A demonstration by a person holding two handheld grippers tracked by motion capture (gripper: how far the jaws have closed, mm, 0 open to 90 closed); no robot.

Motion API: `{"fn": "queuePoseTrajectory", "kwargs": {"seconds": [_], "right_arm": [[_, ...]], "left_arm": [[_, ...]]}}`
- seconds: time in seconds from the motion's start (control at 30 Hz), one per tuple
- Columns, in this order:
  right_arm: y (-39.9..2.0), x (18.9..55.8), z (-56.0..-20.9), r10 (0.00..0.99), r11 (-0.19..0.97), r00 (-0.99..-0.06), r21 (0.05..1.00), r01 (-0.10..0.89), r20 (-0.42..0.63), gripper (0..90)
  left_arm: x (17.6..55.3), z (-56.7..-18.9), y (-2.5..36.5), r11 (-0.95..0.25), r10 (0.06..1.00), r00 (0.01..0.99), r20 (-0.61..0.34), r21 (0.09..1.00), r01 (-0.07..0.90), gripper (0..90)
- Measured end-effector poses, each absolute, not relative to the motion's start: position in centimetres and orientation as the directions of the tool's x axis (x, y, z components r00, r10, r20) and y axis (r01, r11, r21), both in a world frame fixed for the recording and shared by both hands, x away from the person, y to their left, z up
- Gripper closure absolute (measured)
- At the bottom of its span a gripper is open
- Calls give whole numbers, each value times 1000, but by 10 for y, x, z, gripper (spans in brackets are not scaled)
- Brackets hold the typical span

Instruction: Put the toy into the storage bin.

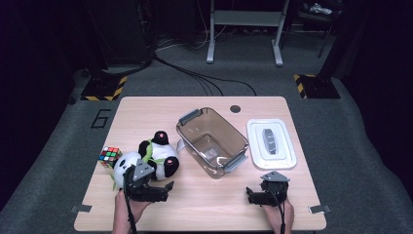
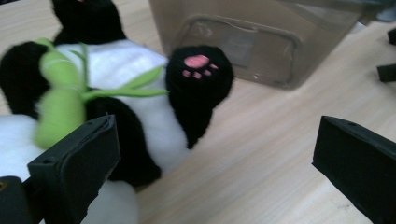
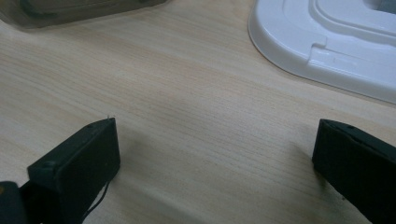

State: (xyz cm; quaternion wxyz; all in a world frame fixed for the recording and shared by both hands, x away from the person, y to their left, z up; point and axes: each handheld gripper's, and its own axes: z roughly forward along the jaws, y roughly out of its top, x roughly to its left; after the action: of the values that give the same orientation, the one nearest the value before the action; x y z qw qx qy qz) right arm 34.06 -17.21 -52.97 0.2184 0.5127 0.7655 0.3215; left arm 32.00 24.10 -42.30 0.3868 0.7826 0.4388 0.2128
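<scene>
The panda (image 1: 155, 157) is laid on its back at the left of the table (image 1: 204, 207), just beside the bin (image 1: 212, 141) and near the cube (image 1: 110, 156); the left gripper (image 1: 155, 187) is brought close against it, its head end nearest the hand, and a pickup appears to be in preparation, presumably so that it can be dropped into the bin; the fingers (image 2: 74, 163) are spread wide and nothing is held, one finger being set close against the plush body and the other out over bare wood; whether the toy is actually touched cannot be told. The plush is seen as soft, deep-piled fabric in black and white, with a pink paw pad (image 2: 198, 63) stitched on a rounded black foot and a limp green felt sprig (image 2: 60, 100) laid across the chest; a good deal of give under a squeeze is to be expected. The bin is made of smoky, translucent hard plastic, rectangular with rounded corners and grey clip handles, and is left open and empty; its lid (image 1: 271, 143), white, glossy and stepped, is parked flat at the right, well out of the way. The right gripper (image 1: 258, 195) is rested low over pale, fine-grained wood near the lid, its fingers (image 3: 77, 163) likewise wide apart and empty.
</scene>
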Motion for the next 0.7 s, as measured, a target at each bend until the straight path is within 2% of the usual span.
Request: {"fn": "queuePoseTrajectory", "kwargs": {"seconds": [0.4,0.7], "right_arm": [[-172,341,-530,925,268,-380,718,643,-5,4],[-172,341,-530,925,268,-380,718,642,-6,4]], "left_arm": [[335,-401,251,-288,859,511,-23,804,520,0],[359,-400,266,-206,906,418,-59,803,559,0]]}}
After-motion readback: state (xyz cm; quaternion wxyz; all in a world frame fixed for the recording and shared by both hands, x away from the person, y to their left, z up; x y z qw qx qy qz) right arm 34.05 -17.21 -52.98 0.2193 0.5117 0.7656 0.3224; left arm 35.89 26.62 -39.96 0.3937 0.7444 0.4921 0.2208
